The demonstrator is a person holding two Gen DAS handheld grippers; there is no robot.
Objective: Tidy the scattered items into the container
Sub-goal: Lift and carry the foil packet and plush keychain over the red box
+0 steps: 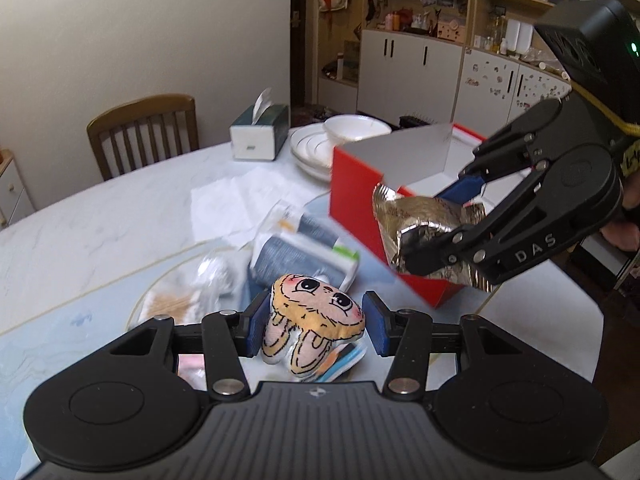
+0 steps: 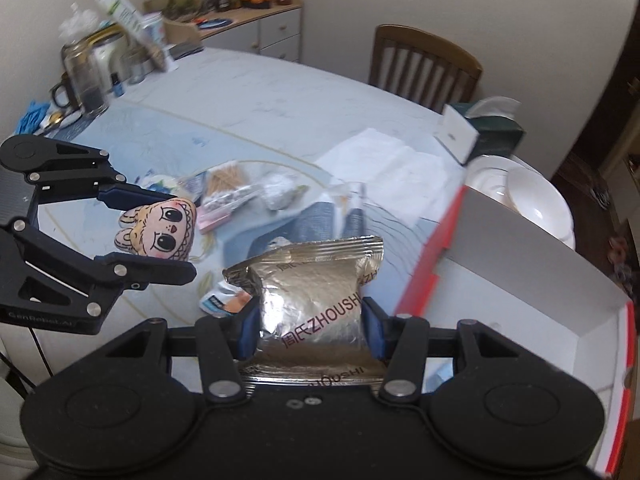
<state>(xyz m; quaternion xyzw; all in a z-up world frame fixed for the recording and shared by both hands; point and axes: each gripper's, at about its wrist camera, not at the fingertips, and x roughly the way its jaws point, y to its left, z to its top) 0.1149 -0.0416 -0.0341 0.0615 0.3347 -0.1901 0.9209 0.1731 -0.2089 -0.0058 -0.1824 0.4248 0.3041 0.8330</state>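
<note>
My left gripper (image 1: 316, 322) is shut on a small plush doll with big eyes (image 1: 316, 316) and holds it above the table; it also shows in the right wrist view (image 2: 160, 228). My right gripper (image 2: 310, 326) is shut on a gold foil snack packet (image 2: 312, 292) and holds it beside the near wall of the red box with a white inside (image 1: 360, 184). In the left wrist view the packet (image 1: 424, 224) hangs at the box's near corner. Several packets (image 1: 304, 252) and a clear bag (image 1: 188, 300) lie on the table.
A tissue box (image 1: 260, 132) and stacked white bowls and plates (image 1: 340, 136) stand behind the red box. White papers (image 1: 236, 204) lie on the marble table (image 1: 100, 220). A wooden chair (image 1: 144, 132) stands at the far side. Jars and bottles (image 2: 92, 68) crowd the far left corner.
</note>
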